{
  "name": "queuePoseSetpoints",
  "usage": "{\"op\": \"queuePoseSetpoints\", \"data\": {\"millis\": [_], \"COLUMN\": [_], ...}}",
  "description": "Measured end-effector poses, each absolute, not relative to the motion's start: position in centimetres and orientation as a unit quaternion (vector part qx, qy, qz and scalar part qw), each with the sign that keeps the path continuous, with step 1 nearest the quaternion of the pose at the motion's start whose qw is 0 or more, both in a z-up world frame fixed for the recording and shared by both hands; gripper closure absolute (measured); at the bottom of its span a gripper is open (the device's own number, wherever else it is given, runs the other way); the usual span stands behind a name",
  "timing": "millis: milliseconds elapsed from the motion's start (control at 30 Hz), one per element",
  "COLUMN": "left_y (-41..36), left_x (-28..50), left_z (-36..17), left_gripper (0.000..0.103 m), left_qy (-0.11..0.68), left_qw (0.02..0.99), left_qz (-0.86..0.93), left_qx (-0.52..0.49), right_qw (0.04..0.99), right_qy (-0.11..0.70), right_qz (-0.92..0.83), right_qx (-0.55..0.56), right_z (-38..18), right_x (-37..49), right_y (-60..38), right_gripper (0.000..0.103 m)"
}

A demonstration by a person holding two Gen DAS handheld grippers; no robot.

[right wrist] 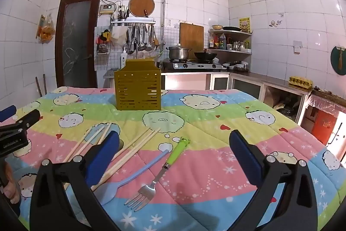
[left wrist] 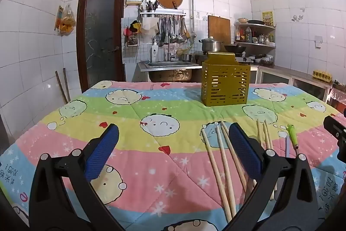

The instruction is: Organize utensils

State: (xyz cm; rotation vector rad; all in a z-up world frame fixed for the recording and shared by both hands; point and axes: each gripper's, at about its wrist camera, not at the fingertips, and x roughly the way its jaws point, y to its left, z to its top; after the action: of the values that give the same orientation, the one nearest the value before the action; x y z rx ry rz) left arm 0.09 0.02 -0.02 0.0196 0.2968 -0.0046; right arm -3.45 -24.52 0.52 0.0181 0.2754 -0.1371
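A yellow slotted utensil holder (left wrist: 225, 81) (right wrist: 138, 88) stands upright at the far side of the table. Wooden chopsticks (left wrist: 220, 163) (right wrist: 129, 151) lie loose on the quilt, some under my left gripper's right finger. A fork with a green handle (right wrist: 157, 174) (left wrist: 293, 136) and a light blue spoon (right wrist: 127, 179) lie between the fingers of my right gripper (right wrist: 173, 153). My left gripper (left wrist: 173, 148) hovers open over bare quilt, left of the chopsticks. Both grippers are wide open and hold nothing. The left gripper's body (right wrist: 15, 133) shows at the right wrist view's left edge.
A striped cartoon quilt (left wrist: 151, 144) (right wrist: 216, 144) covers the table. Behind it are a sink (left wrist: 170, 66), a stove with pots (right wrist: 190, 60), corner shelves and a counter along the right wall (right wrist: 281, 83). A brown door (left wrist: 99, 36) stands at the back left.
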Motion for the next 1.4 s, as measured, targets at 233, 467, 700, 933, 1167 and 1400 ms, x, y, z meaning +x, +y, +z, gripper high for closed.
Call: {"op": "queuePoseSetpoints", "data": {"millis": [233,467,700,933,1167,1400], "left_y": [-0.2,-0.2,-0.3,-0.3,-0.3,-0.3], "left_x": [0.7,-0.4,-0.5,-0.4,-0.4,-0.4], "left_z": [-0.1,0.3,0.4,0.4,0.4,0.4], "left_gripper": [0.005,0.005,0.005,0.005,0.005,0.005], "left_qy": [0.152,0.137,0.137,0.137,0.137,0.137], "left_qw": [0.988,0.991,0.991,0.990,0.991,0.990], "left_qz": [-0.005,-0.006,-0.007,-0.007,-0.007,-0.007], "left_qx": [0.014,0.012,0.010,0.010,0.010,0.010], "right_qw": [0.988,0.988,0.988,0.988,0.988,0.988], "right_qy": [0.135,0.136,0.137,0.137,0.138,0.135], "right_qz": [-0.069,-0.069,-0.069,-0.070,-0.072,-0.075], "right_qx": [0.007,0.008,0.008,0.008,0.009,0.008], "right_z": [0.6,0.5,0.5,0.9,0.4,0.5], "right_x": [-3.6,-3.5,-3.5,-3.4,-3.5,-3.7], "right_y": [-24.6,-24.5,-24.5,-24.7,-24.9,-24.9], "right_gripper": [0.004,0.004,0.004,0.004,0.004,0.004]}}
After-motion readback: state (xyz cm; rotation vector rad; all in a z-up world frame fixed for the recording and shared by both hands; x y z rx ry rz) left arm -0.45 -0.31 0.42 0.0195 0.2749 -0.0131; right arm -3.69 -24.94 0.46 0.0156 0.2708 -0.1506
